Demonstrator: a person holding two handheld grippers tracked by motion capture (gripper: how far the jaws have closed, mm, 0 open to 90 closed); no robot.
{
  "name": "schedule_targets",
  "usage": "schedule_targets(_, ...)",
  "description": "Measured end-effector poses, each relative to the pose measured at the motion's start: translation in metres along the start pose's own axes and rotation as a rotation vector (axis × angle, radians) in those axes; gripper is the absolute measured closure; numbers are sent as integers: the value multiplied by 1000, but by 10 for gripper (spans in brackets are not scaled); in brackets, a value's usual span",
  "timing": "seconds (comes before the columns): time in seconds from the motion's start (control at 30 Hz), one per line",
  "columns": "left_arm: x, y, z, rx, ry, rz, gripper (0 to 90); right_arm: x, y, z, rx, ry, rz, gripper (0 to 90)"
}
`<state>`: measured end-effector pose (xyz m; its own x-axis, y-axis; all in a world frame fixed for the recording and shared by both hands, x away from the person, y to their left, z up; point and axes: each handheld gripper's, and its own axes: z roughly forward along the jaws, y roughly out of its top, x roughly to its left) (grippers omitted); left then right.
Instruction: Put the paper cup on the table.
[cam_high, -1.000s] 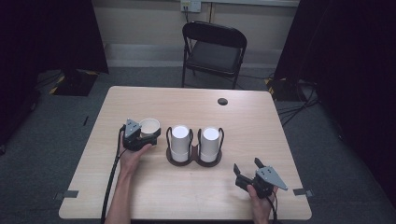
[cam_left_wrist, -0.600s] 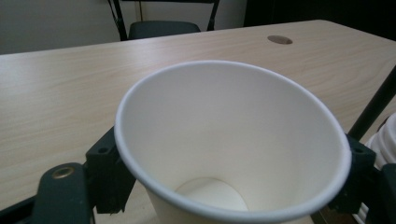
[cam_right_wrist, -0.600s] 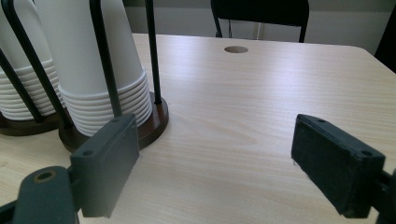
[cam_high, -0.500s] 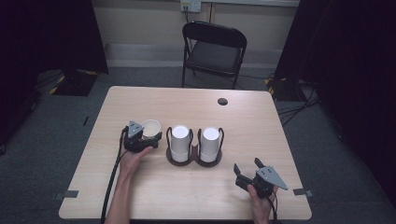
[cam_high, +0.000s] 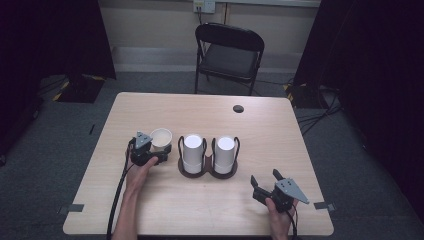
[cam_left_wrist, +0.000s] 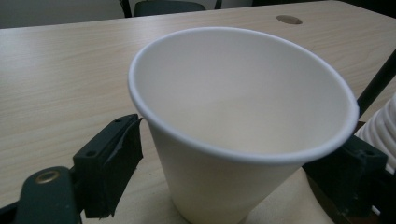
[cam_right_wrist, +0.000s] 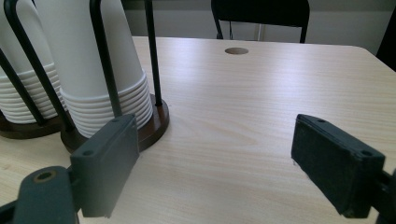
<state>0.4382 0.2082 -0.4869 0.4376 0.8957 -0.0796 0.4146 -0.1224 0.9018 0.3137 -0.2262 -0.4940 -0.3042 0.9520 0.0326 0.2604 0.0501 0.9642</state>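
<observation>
White paper cup (cam_left_wrist: 238, 135), upright on pale wooden table (cam_high: 150, 210), between spread jaws of left gripper (cam_high: 159, 150), just opened, pads clear; base cut off up close. At three o'clock: dark two-post cup rack (cam_high: 207, 170) with inverted stacks. Right gripper (cam_high: 264, 185) agape, empty, at five o'clock.

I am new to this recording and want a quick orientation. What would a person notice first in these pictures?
First, the open paper cup standing upright on the wooden table, between the jaws of the left gripper, which have just been opening and stand clear of its wall. Just right of it, two stacks of upside-down white cups sit in a dark wire holder. The right gripper rests open near the table's front right corner.
</observation>
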Motion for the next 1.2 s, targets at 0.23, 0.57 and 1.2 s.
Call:
schedule_targets(0.23,-4,-4,-10,-3,10,24,156,0,0,0,1,2,-1,145)
schedule_targets(0.57,-6,-9,-29,-31,23,32,158,0,0,0,-3,5,5,145)
schedule_targets(1.2,-43,-19,-73,-115,-8,95,155,0,0,0,-4,8,3,146)
